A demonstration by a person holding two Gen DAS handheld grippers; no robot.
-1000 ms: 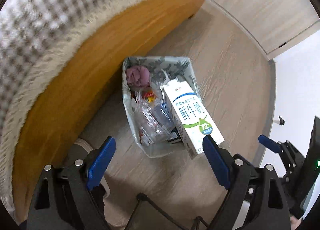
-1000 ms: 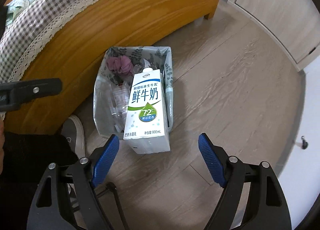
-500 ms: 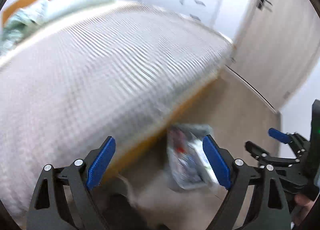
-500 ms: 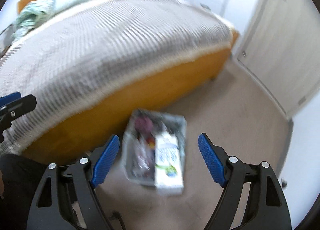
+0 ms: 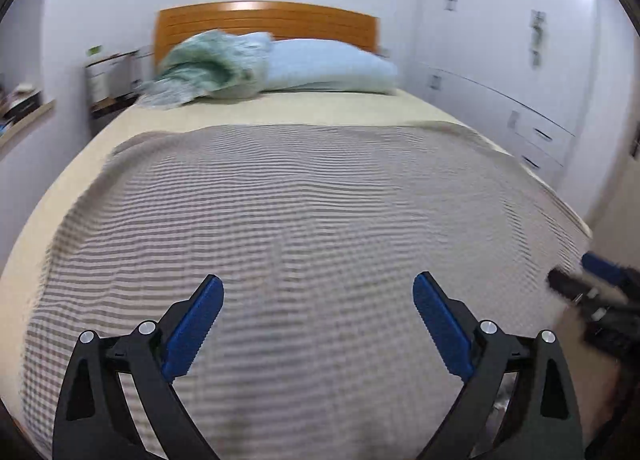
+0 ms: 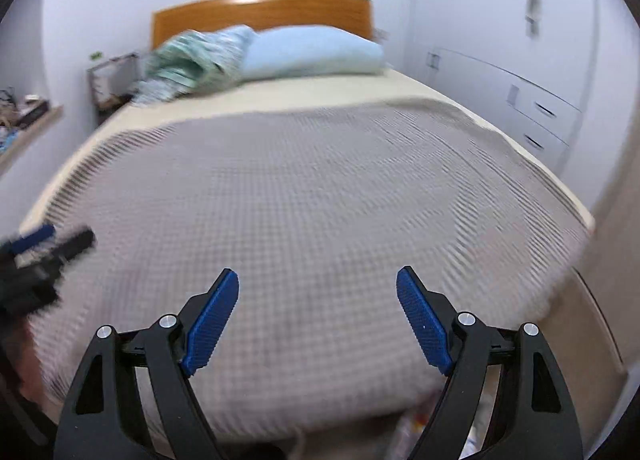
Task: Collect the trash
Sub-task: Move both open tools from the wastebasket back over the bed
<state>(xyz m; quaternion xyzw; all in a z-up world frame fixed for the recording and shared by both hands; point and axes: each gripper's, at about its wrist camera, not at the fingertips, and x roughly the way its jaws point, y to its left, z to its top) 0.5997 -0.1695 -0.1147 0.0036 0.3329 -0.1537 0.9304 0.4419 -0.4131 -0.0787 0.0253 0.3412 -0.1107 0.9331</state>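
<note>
Your left gripper (image 5: 318,314) and right gripper (image 6: 318,310) both gaped wide, holding nothing, above the checkered blanket (image 5: 304,220). Only the right wrist view caught blurred trash (image 6: 412,426) below the bed's foot edge (image 6: 360,416); wardrobe (image 6: 520,100) stood well right.

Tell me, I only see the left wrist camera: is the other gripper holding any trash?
Observer: No. The right wrist view shows the right gripper with its fingers wide apart and nothing between them.
Operator: Where is my gripper from there?
Observer: The left gripper shows at that view's left edge, over the checked blanket.
Operator: Any trash anywhere?
Observer: Only a blurred patch, pale and red, below the foot of the bed; I cannot tell what it is.
</note>
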